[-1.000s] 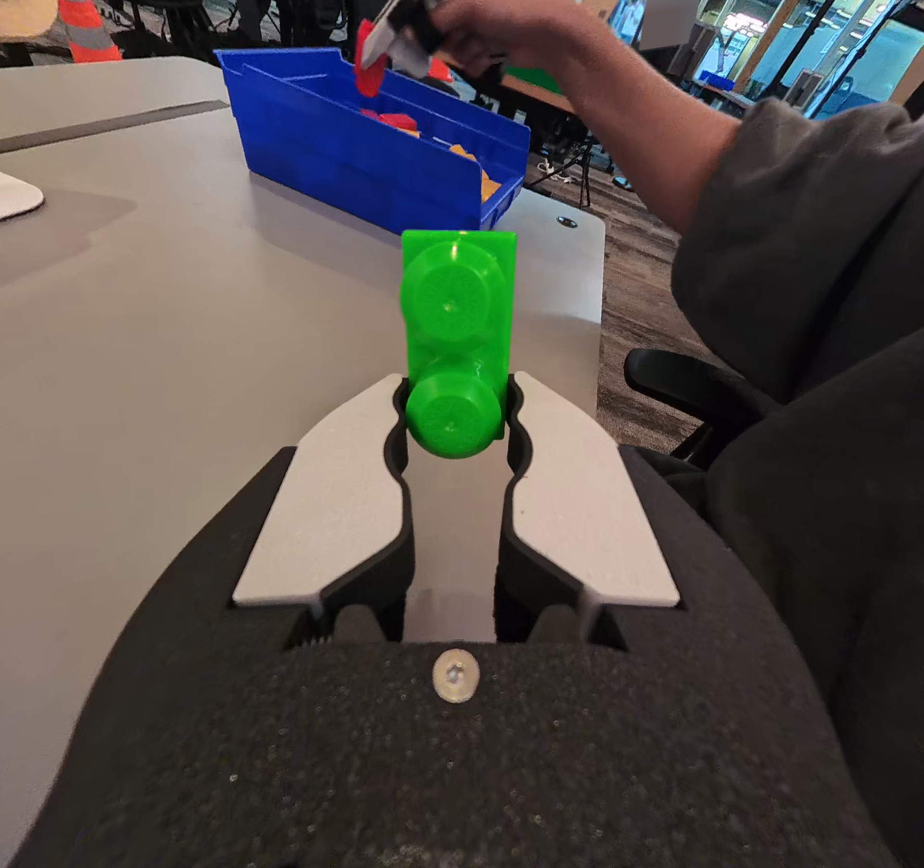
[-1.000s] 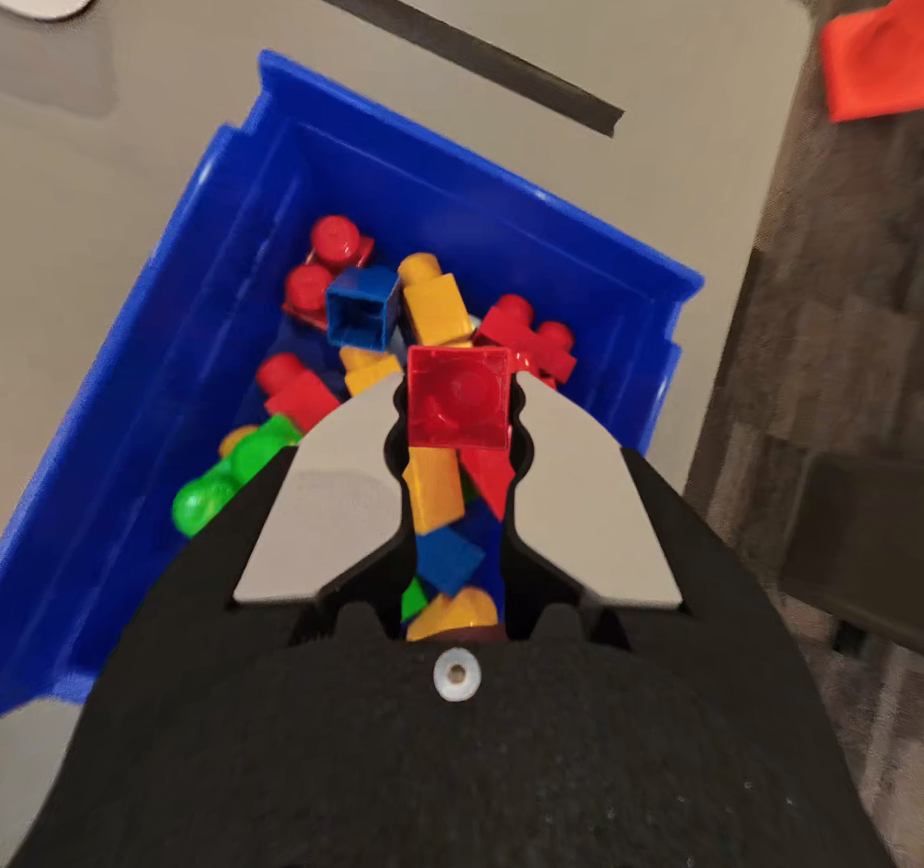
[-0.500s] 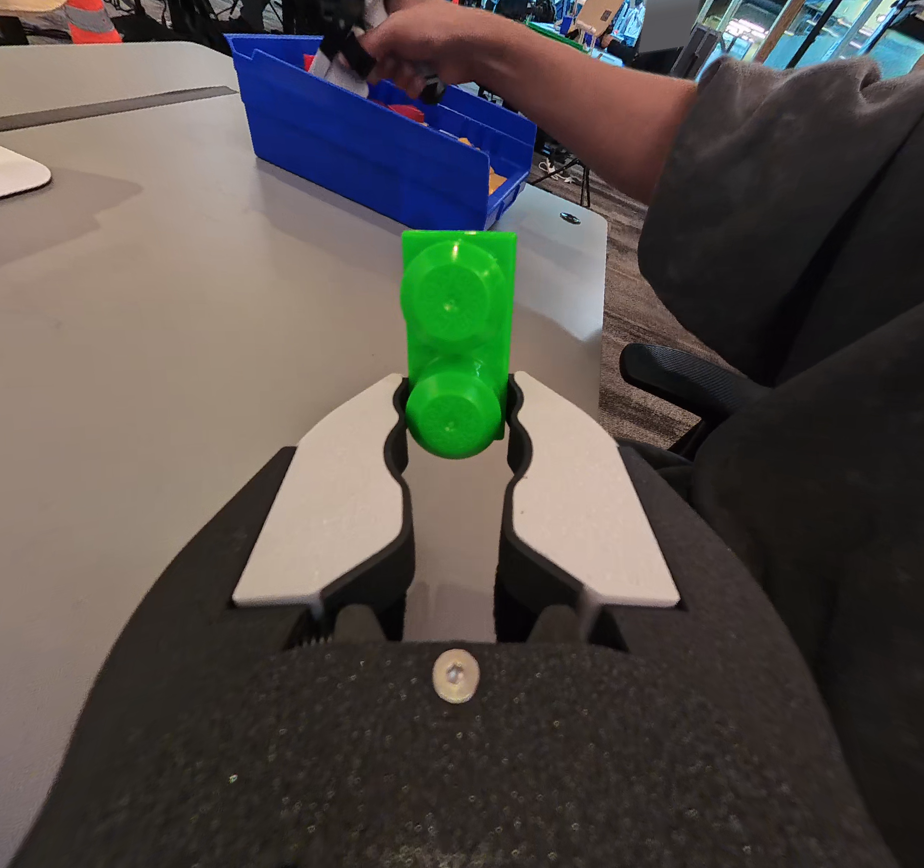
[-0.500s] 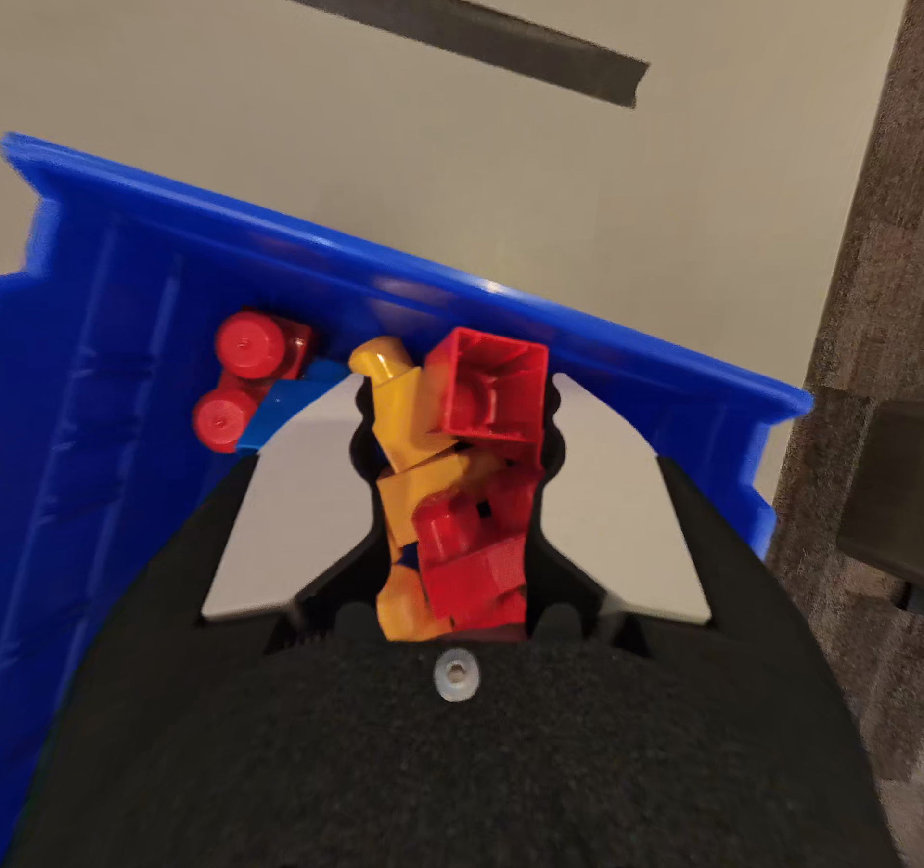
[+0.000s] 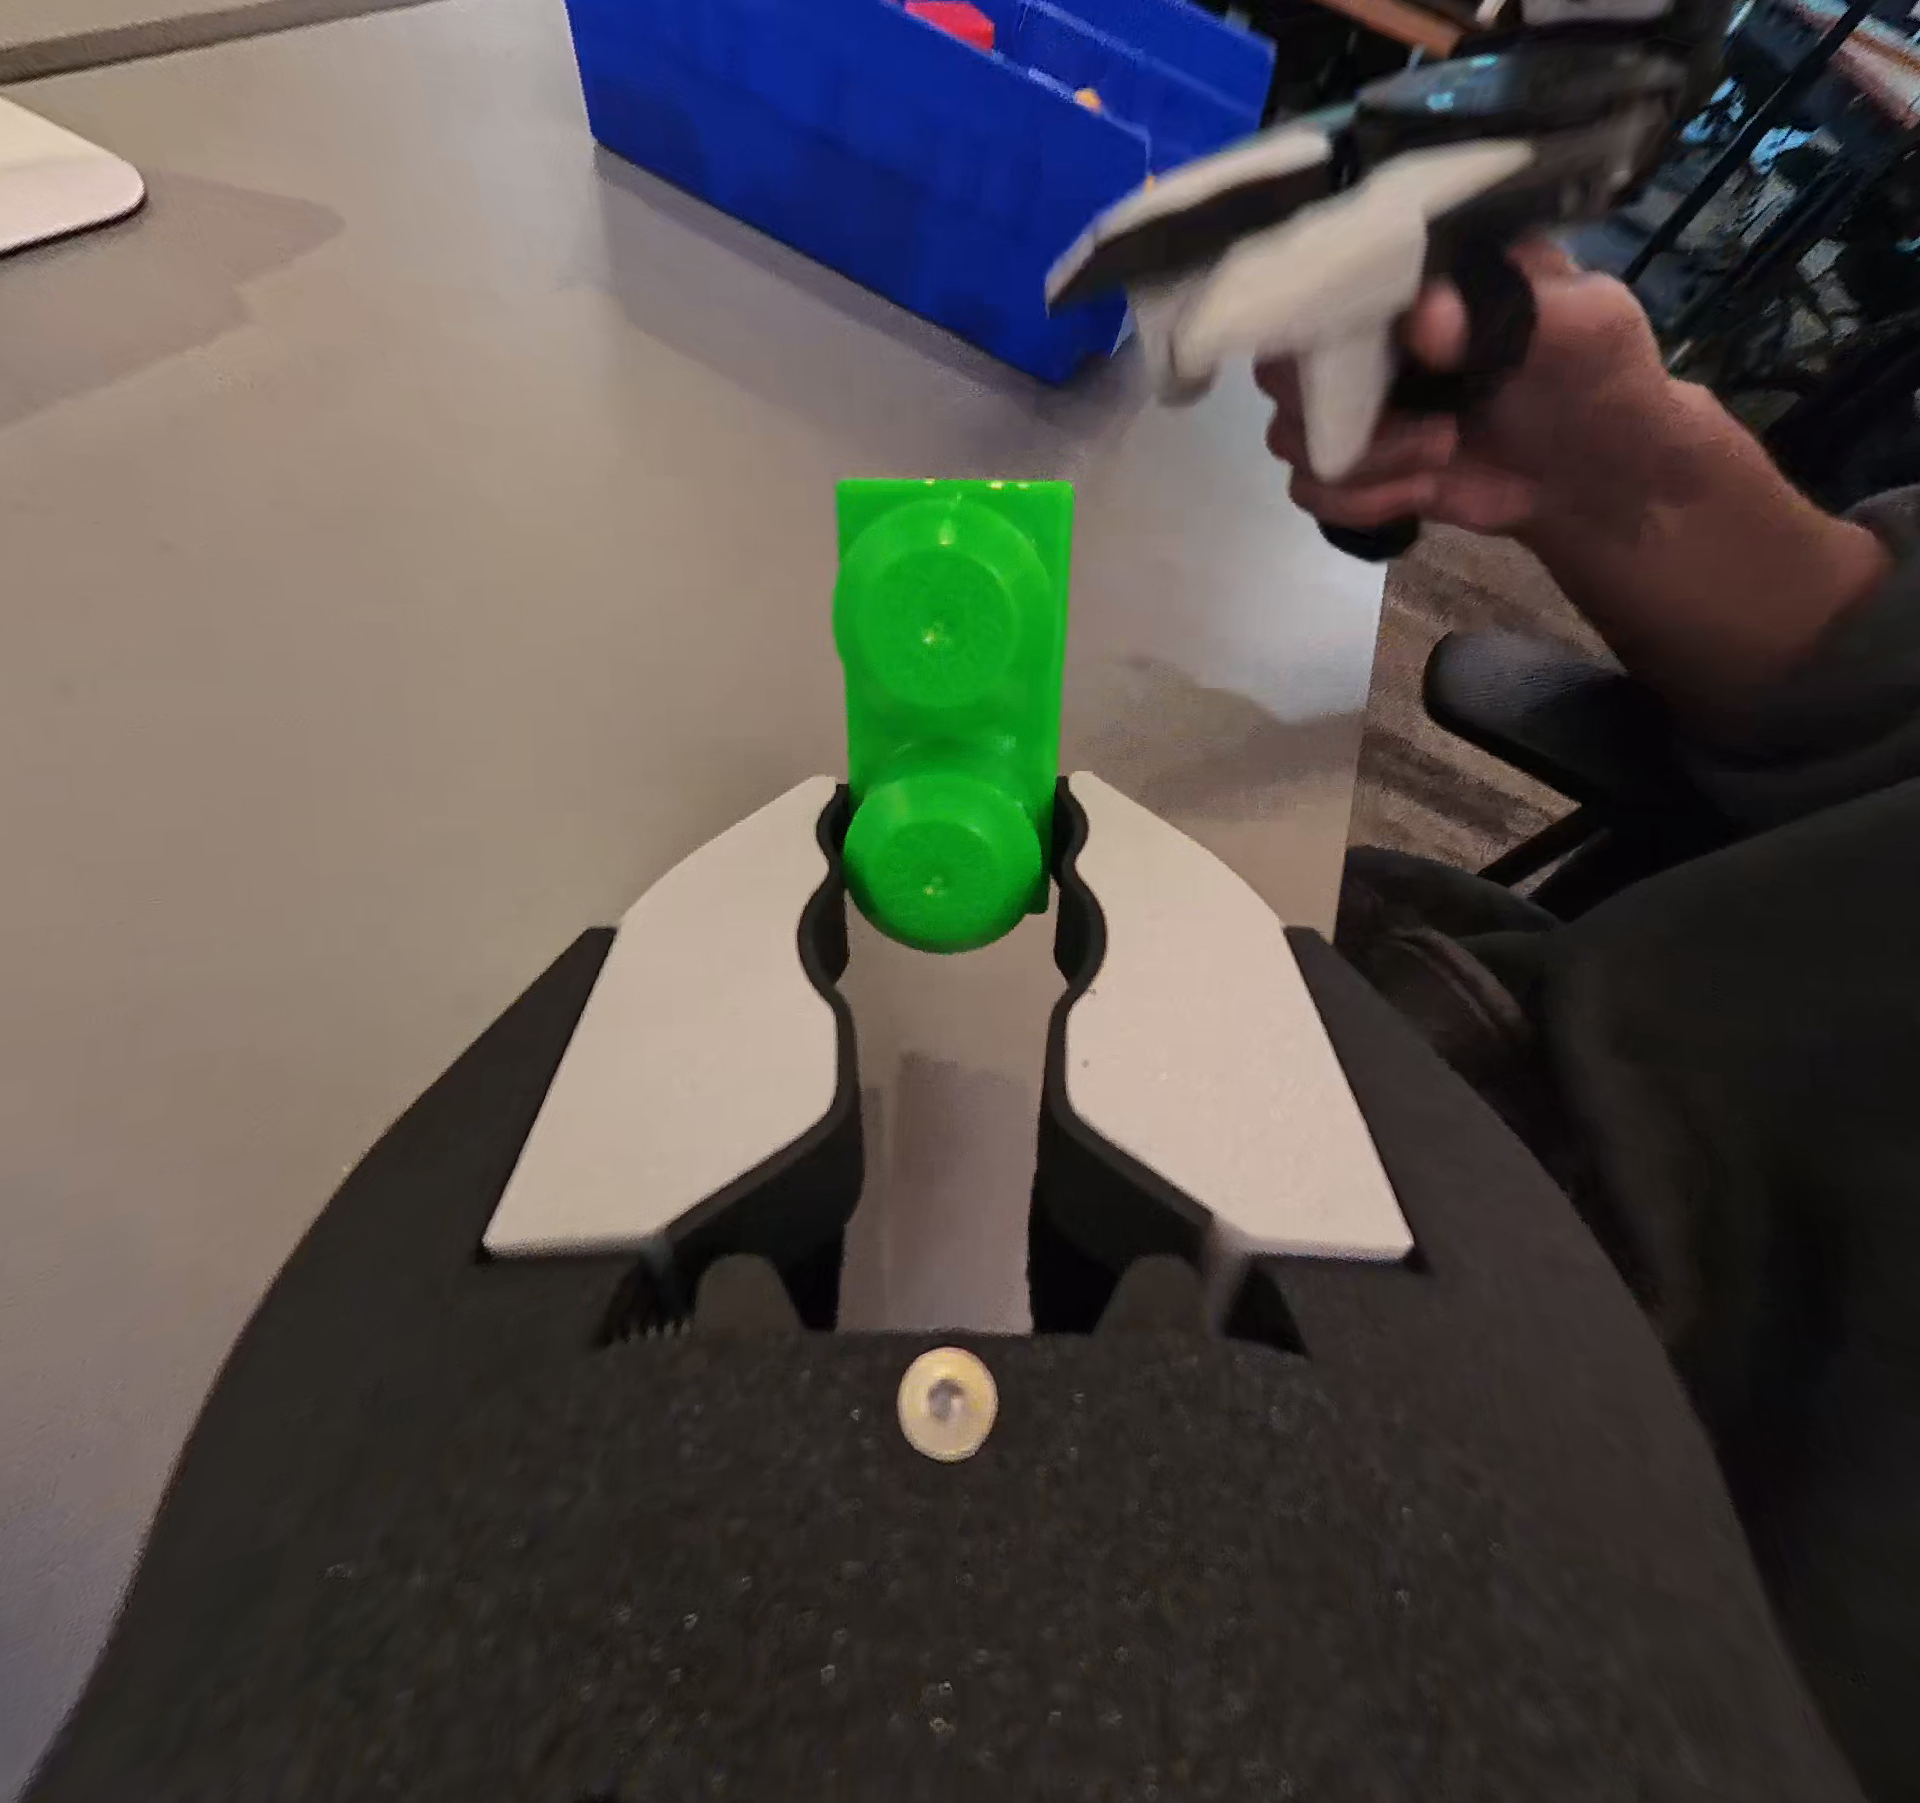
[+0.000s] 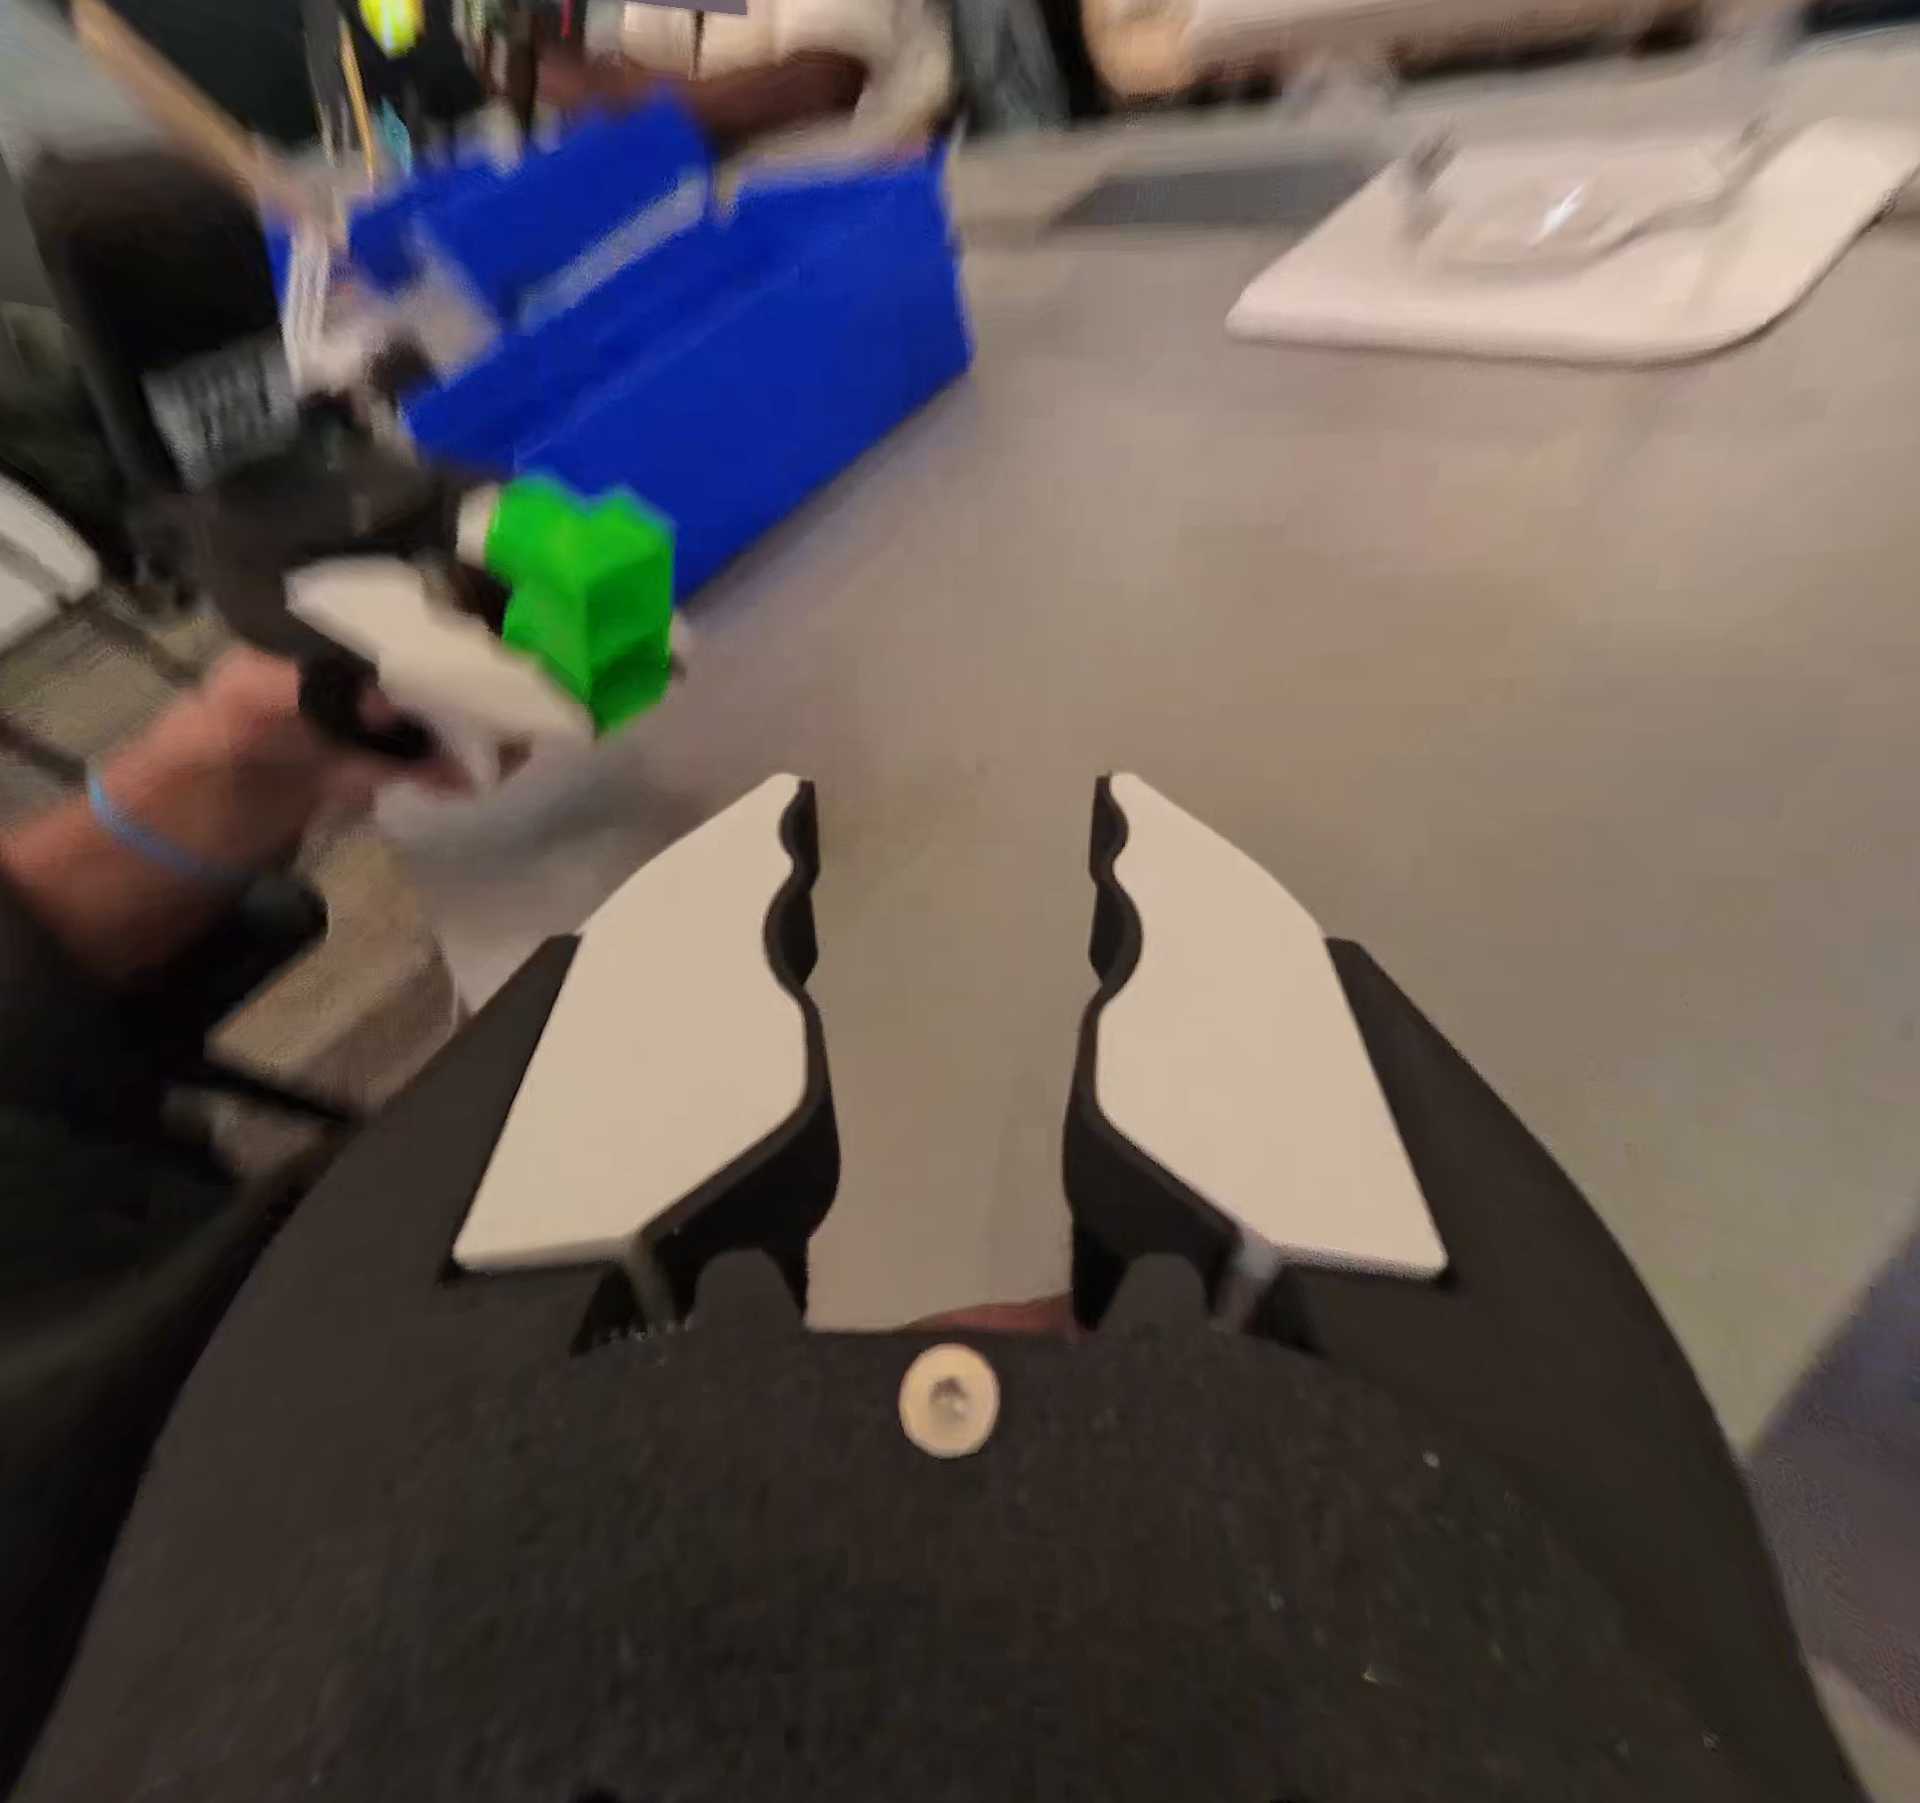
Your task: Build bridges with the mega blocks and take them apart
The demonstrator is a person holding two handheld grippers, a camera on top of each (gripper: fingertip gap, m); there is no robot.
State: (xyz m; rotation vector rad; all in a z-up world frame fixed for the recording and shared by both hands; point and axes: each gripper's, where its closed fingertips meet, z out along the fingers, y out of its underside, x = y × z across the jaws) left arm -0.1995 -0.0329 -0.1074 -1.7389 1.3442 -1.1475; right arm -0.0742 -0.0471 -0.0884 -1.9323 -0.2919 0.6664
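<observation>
Gone from the blue bin (image 5: pixel 852 122), the right hand-held gripper (image 6: pixel 951 797) now hovers over the grey surface (image 5: pixel 364 610), fingers apart and empty. At frame centre, the left hand-held gripper (image 5: pixel 948 808) stays clamped on the green block (image 5: pixel 951 631).

Bare grey table (image 5: pixel 364 610) ahead and to the left of the clamped green block (image 5: pixel 951 683). Blue bin (image 5: pixel 862 122) blocking the far side. Right gripper (image 5: pixel 1101 288), fingers parted, hanging above the table's right edge.
</observation>
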